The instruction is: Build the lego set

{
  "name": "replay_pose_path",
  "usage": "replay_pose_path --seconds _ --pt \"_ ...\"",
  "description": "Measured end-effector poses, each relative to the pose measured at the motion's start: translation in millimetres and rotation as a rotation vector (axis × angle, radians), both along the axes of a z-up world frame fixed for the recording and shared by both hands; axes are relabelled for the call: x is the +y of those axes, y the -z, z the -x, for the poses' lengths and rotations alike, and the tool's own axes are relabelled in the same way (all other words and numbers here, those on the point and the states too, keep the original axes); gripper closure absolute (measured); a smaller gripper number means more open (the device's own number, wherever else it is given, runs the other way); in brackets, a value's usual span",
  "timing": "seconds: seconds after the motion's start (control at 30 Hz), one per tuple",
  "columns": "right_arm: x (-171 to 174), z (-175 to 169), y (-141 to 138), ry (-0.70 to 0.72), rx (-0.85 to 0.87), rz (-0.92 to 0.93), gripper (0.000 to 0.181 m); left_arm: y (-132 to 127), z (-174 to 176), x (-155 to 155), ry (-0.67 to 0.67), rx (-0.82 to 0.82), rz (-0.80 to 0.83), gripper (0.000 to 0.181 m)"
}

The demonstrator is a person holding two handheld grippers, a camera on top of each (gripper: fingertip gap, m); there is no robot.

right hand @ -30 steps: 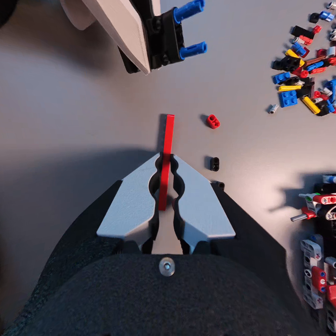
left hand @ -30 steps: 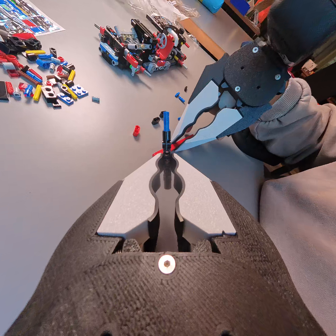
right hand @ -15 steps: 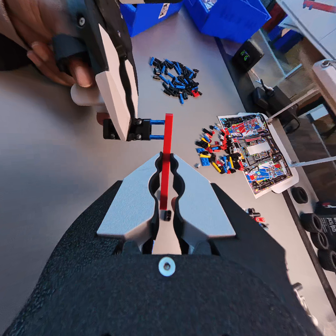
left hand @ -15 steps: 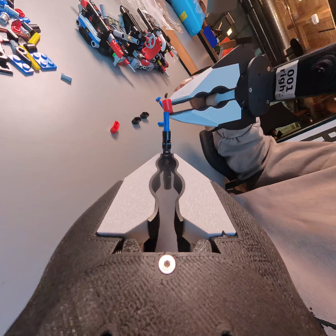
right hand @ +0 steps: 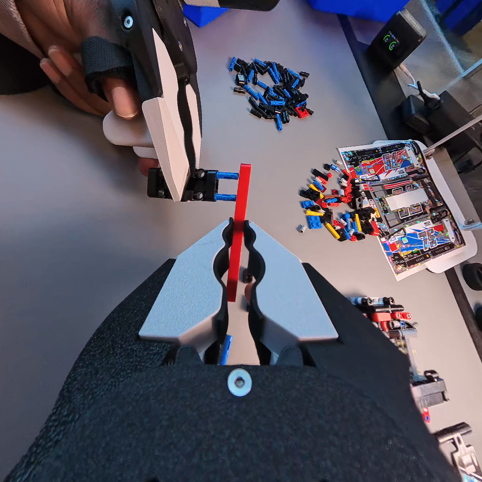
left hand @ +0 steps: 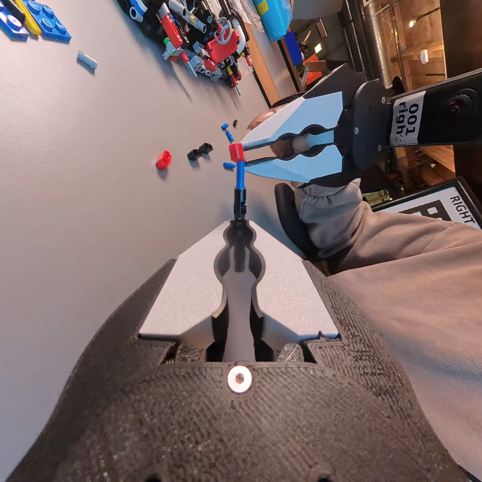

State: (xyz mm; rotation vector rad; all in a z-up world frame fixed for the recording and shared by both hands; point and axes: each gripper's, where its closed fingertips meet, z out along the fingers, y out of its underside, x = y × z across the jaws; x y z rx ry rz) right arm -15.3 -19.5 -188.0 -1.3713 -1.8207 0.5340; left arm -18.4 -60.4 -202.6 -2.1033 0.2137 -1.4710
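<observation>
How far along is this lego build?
Partly done: a half-built vehicle sits on the table. In hand: the left gripper holds a black block with two blue pins, their tips at the red beam in the right gripper. Left: piles of loose parts and a sticker sheet.

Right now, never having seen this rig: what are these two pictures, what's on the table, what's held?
No robot here: a person holds a two-finger gripper in each hand, each with a camera looking along its fingers.

Left wrist view: the left gripper is shut on a black piece with blue pins. Opposite is the right gripper.

Right wrist view: the right gripper is shut on a flat red beam, which meets the blue pins from the side.

On the grey table: a pile of black and blue pins, mixed loose parts beside a sticker sheet, and a part-built model.
</observation>
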Motion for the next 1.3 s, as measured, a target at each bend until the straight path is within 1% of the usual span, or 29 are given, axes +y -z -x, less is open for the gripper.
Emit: replay_pose_path --seconds 0.2,0.37,0.93,1.13,1.3 --pt "-1.4 -4.6 1.8 0.002 -0.028 0.108 0.176 0.0 -0.8 -1.3 0.010 -0.044 0.038 0.176" --pt "-2.2 -6.9 4.3 -0.007 -0.050 0.104 0.176 1.4 -2.1 -2.6 0.019 -0.041 0.046 0.176" --pt "-1.8 -6.5 3.9 -0.010 -0.106 -0.004 0.176 -0.5 -3.6 -4.0 0.023 -0.048 0.053 0.176" --pt "-3.6 -7.0 0.8 -0.030 -0.120 -0.100 0.176 -0.4 -3.1 -4.1 0.022 -0.046 0.052 0.176" --pt "-6.5 -5.9 -4.2 -0.070 -0.095 -0.245 0.176 -3.8 -3.6 -6.8 0.037 -0.022 -0.008 0.176"
